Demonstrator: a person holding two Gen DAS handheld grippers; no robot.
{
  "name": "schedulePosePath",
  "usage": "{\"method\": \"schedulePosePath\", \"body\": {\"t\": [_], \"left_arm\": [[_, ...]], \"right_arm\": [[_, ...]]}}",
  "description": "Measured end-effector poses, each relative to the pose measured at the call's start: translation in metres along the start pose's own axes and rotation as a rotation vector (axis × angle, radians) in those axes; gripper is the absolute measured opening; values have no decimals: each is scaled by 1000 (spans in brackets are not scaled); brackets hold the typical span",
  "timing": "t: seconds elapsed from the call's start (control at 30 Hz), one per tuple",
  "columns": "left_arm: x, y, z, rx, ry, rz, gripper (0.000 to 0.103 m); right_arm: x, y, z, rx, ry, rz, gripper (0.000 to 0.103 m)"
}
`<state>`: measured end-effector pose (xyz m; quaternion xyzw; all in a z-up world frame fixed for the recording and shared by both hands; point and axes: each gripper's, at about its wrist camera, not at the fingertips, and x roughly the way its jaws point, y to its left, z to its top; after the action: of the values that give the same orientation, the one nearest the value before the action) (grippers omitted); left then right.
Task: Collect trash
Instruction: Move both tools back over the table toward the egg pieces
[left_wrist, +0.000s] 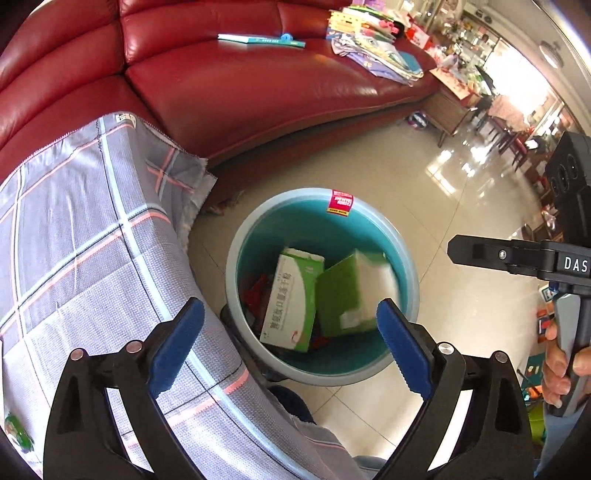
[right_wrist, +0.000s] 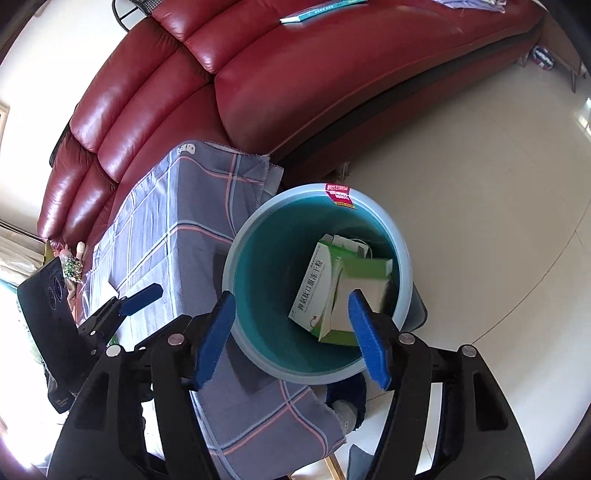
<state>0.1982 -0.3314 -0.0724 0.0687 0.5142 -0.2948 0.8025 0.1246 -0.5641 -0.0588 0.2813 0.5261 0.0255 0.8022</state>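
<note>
A round teal bin (left_wrist: 406, 258) stands on the tiled floor beside a table. It shows in the right wrist view too (right_wrist: 258, 236). Inside lie a white and green box with printed text (left_wrist: 286, 299) (right_wrist: 310, 288) and a second green and white box (left_wrist: 351, 291) (right_wrist: 365, 269), blurred, plus some red scraps (left_wrist: 255, 291). My left gripper (left_wrist: 291, 339) is open and empty above the bin's near rim. My right gripper (right_wrist: 291, 332) is open and empty above the bin. The right gripper's finger (left_wrist: 491, 254) shows at the right of the left wrist view.
A table under a grey plaid cloth (left_wrist: 92, 240) (right_wrist: 177, 229) stands left of the bin. A red leather sofa (left_wrist: 240, 85) (right_wrist: 295, 74) lies behind, with a teal book (left_wrist: 258, 38) and a pile of papers (left_wrist: 373, 48). Furniture stands at far right.
</note>
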Motion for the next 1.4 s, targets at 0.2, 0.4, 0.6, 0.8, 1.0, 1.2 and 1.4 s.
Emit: {"method": "schedulePosePath", "body": {"t": [0.2, 0.4, 0.6, 0.8, 1.0, 1.2, 1.4], "left_arm": [[-5, 6, -8, -10, 5, 5, 94], [-12, 16, -15, -31, 5, 0, 94], [-27, 28, -24, -54, -15, -8, 94], [-48, 41, -37, -82, -39, -6, 94], [-78, 60, -58, -121, -73, 9, 96], [-111, 91, -87, -176, -112, 40, 96], [-150, 133, -126, -246, -155, 82, 97]], "right_arm": [[4, 8, -1, -5, 18, -72, 86], [8, 15, -8, -4, 35, -104, 86], [9, 30, -13, -13, 41, -121, 86], [7, 55, -21, -47, 47, -137, 90], [6, 93, -39, -118, 48, -147, 90], [17, 144, -63, -207, 74, -134, 90], [36, 201, -85, -290, 107, -112, 90]]}}
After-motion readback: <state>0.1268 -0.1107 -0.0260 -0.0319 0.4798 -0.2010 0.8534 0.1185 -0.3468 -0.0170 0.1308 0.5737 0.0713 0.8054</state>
